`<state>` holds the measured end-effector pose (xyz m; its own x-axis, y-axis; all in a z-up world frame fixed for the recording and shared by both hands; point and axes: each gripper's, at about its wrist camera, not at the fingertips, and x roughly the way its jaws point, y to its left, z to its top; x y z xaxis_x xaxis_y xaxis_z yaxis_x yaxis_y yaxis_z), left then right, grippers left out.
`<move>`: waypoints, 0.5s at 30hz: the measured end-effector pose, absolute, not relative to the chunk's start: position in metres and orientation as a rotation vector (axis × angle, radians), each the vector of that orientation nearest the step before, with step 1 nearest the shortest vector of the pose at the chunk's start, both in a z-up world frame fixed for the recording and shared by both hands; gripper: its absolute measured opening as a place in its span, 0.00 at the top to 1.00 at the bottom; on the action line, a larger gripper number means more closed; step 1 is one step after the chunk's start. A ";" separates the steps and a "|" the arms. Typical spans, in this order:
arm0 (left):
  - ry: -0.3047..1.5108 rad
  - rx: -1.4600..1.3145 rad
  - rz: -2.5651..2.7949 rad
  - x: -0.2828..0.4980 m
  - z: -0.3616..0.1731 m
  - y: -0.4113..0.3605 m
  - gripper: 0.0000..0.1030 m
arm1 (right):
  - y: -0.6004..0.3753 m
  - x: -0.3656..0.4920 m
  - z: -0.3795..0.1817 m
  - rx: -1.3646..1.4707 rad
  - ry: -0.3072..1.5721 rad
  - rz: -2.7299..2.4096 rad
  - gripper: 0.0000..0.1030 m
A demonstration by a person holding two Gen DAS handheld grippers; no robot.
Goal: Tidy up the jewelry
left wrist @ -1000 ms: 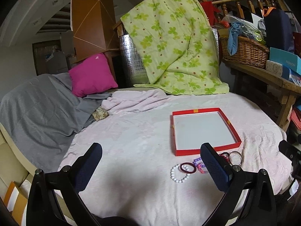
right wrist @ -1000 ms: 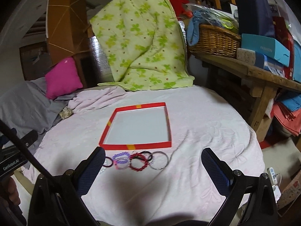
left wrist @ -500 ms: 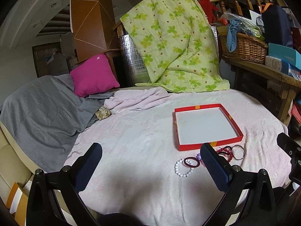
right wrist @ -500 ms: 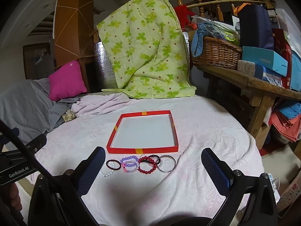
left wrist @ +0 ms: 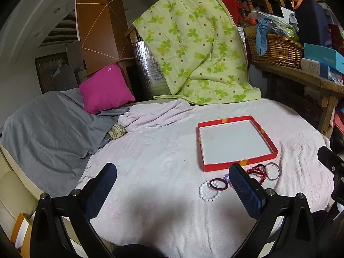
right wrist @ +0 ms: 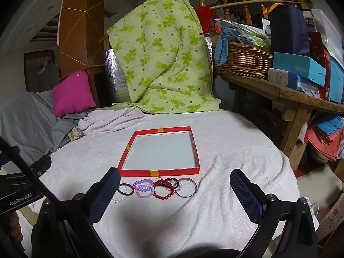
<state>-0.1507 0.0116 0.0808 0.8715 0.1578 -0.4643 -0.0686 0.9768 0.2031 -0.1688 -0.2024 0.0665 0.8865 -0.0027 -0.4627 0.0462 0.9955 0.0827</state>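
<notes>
Before the red tray (right wrist: 159, 173), beaded bracelets (right wrist: 158, 188) lie clustered, overlapping.

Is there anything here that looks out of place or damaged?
Nothing looks damaged. The bracelets lie in a loose, partly overlapping row on the pink cloth just in front of the red tray, which holds nothing yet.

Purple bead bracelet (left wrist: 226, 175) mostly hidden behind left gripper finger (left wrist: 245, 190), white bead bracelet (right wrist: 119, 198) partly hidden behind right gripper finger (right wrist: 105, 193)
</notes>
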 end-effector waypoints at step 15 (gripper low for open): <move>0.503 0.194 0.116 -0.149 0.081 0.010 0.00 | -0.212 -0.168 0.066 0.121 0.489 -0.039 0.00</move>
